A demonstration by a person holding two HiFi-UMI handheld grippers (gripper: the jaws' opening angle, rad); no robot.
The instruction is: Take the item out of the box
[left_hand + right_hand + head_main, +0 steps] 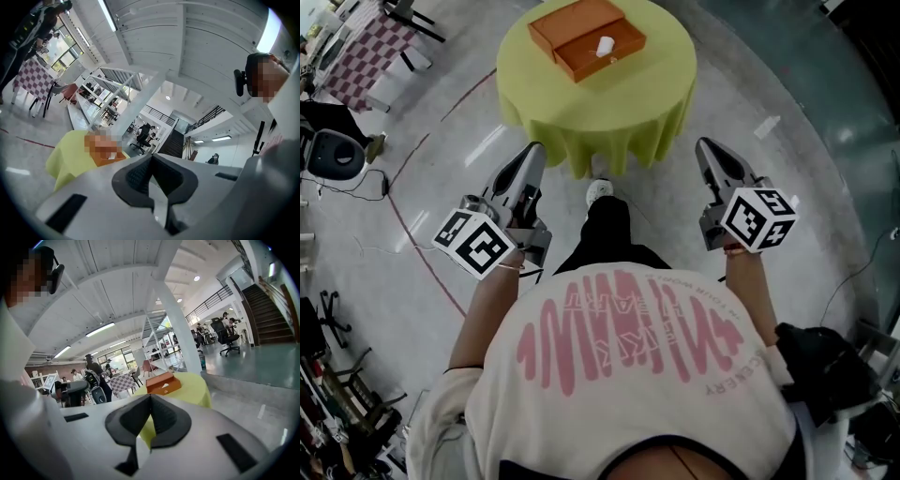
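An open orange box (586,36) lies on a round table with a yellow-green cloth (661,89) at the top of the head view. A small white item (606,45) sits in the box's nearer half. My left gripper (534,150) and right gripper (705,145) hang over the floor short of the table's near edge, one on each side. Both are shut with nothing between the jaws. In the right gripper view the box (163,383) shows just above the shut right gripper (150,397). In the left gripper view the box (101,150) is blurred, left of the left gripper (151,157).
A checkered table (370,47) with chairs stands far left. Cables and a red line (412,234) run over the shiny floor. A black bag (820,370) lies at my right. A white column (180,329), stairs (272,310) and several people (93,371) are beyond.
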